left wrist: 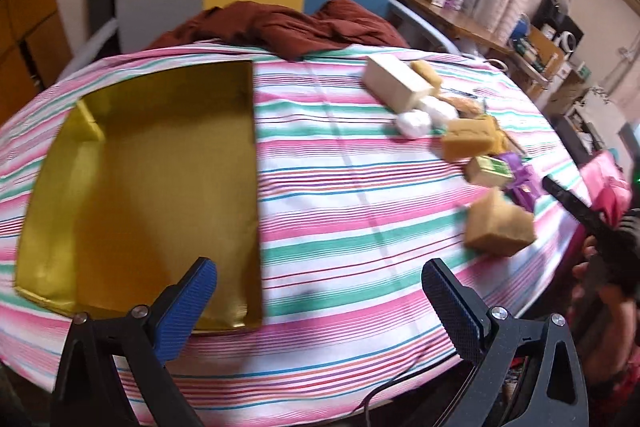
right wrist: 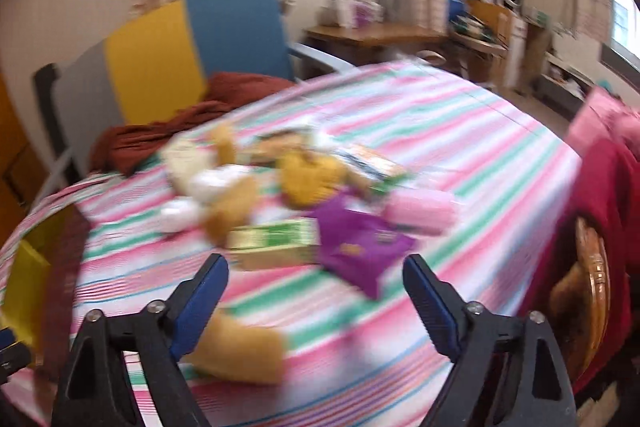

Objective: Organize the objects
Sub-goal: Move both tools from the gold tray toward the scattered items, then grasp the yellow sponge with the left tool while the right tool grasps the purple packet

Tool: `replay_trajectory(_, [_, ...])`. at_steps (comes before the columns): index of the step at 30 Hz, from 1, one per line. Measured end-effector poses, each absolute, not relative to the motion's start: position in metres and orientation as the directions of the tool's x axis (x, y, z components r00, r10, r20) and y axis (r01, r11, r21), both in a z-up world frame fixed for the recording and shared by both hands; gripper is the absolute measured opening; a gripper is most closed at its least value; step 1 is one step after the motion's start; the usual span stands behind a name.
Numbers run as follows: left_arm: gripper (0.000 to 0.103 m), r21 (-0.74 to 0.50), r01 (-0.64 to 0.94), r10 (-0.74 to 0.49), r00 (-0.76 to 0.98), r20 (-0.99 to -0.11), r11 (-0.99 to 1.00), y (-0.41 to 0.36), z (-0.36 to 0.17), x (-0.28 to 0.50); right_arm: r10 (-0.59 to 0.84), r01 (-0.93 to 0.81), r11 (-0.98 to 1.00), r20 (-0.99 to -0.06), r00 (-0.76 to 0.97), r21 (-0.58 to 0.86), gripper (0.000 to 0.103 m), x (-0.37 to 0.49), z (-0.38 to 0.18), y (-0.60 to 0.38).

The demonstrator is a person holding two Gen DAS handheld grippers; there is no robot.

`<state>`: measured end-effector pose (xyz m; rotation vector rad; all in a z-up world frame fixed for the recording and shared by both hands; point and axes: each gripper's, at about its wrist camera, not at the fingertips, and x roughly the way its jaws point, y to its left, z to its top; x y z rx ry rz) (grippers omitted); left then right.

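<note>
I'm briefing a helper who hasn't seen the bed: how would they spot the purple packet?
Start at the striped bedsheet and find the heap of small items. At its near edge, between the green-and-cream box and the pink roll, lies the purple packet, the only purple thing.

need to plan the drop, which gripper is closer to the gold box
Left. The left gripper hovers at the near edge of the gold box, one finger over it. The right gripper faces the clutter, the box off to its left.

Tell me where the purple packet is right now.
In the right wrist view the purple packet lies on the striped tablecloth, between the green carton and the pink roll.
</note>
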<state>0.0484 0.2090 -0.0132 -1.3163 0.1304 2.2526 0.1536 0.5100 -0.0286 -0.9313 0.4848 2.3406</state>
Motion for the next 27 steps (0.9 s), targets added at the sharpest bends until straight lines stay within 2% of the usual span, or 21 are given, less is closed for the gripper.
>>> replay_trajectory(5, [0.103,-0.245,-0.496,0.439,-0.324,-0.838,-0.833,0.235,-0.025,0.045,0.343,-0.67,-0.725,-0.76,-0.553,0.16,0.078,0.161,-0.066,0.552])
replay_trajectory(13, [0.103,-0.339,-0.53,0.528,-0.256,-0.81,-0.777,0.269,-0.033,0.044,0.319,-0.634,-0.752,-0.745,-0.586,0.177,0.076,0.149,-0.088,0.571])
replay_trajectory(15, [0.103,-0.343,-0.54,0.535,-0.248,-0.808,-0.768,0.278,-0.035,0.045,0.327,-0.63,-0.757,-0.734,-0.595,0.173,0.074,0.148,-0.089,0.572])
replay_trajectory(17, [0.103,-0.329,-0.565,0.533,-0.241,-0.811,-0.757,0.291,-0.038,0.049,0.328,-0.618,-0.768,-0.724,-0.606,0.168,0.067,0.148,-0.088,0.572])
replay_trajectory(27, [0.103,-0.312,-0.656,0.53,-0.16,-0.833,-0.688,0.35,-0.052,0.061,0.365,-0.61,-0.776,-0.674,-0.642,0.16,0.056,0.164,-0.092,0.569])
